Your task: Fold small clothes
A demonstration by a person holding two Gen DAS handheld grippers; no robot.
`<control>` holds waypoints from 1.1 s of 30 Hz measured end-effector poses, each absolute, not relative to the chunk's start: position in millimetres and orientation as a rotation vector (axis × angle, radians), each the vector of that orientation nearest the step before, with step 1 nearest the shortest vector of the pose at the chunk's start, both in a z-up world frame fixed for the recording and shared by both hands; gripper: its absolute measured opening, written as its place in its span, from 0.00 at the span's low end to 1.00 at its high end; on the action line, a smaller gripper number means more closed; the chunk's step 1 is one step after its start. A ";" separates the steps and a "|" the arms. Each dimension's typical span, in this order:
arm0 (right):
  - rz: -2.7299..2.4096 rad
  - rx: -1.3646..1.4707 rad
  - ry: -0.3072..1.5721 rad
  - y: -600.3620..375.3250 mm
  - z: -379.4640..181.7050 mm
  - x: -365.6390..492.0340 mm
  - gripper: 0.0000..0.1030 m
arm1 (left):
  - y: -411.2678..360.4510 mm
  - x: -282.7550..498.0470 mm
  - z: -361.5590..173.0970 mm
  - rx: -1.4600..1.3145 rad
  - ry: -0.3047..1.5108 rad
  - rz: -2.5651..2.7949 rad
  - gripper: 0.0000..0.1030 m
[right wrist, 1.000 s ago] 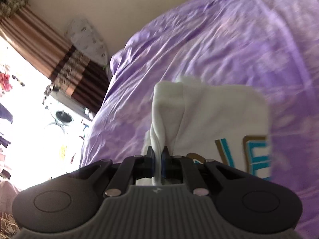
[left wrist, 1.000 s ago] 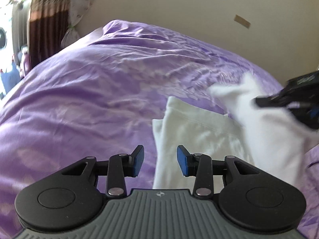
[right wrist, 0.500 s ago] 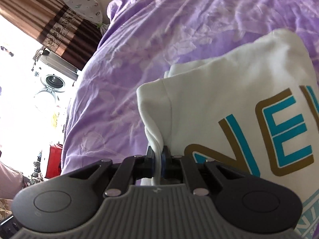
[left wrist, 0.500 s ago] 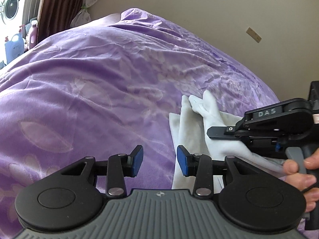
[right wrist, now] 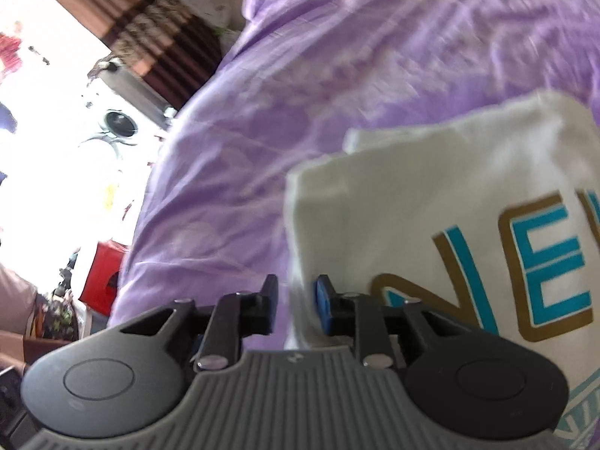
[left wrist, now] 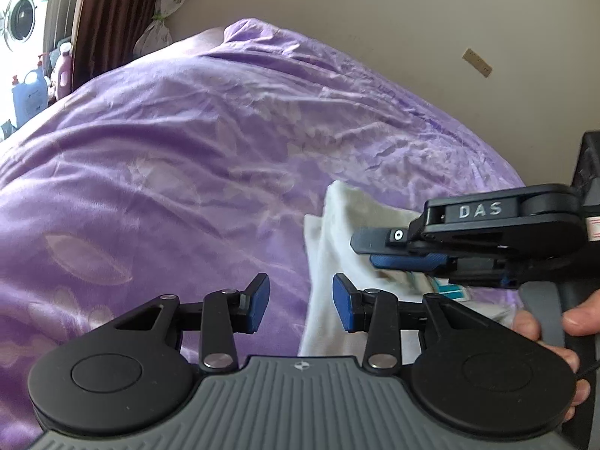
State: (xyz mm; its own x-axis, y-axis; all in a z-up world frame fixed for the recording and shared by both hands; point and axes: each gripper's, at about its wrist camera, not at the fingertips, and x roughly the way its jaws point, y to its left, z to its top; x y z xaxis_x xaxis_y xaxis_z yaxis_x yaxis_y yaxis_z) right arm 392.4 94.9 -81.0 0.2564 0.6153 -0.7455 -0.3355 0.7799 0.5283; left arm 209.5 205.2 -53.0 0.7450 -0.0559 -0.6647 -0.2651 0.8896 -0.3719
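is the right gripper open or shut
Open: in its own view the right gripper shows a gap between its jaws, with the white shirt edge lying loose between them.

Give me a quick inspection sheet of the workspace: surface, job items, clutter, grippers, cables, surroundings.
Surface: purple bedspread, wrinkled.
Job's things: white shirt with teal and gold lettering, folded over, lying on the bedspread.
Clutter: nothing seen on the bed.
Grippers: left gripper open, holding nothing, beside the shirt's edge. Right gripper open, the shirt's edge between its fingers, not clamped.
Cables: nothing seen.
Surroundings: beige wall, brown curtain, washing machine, bottles by the doorway.
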 end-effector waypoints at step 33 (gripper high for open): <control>0.508 -0.031 0.990 -79.5 -117.2 225.0 0.47 | 189.5 169.8 -76.3 -0.843 0.758 -0.088 0.18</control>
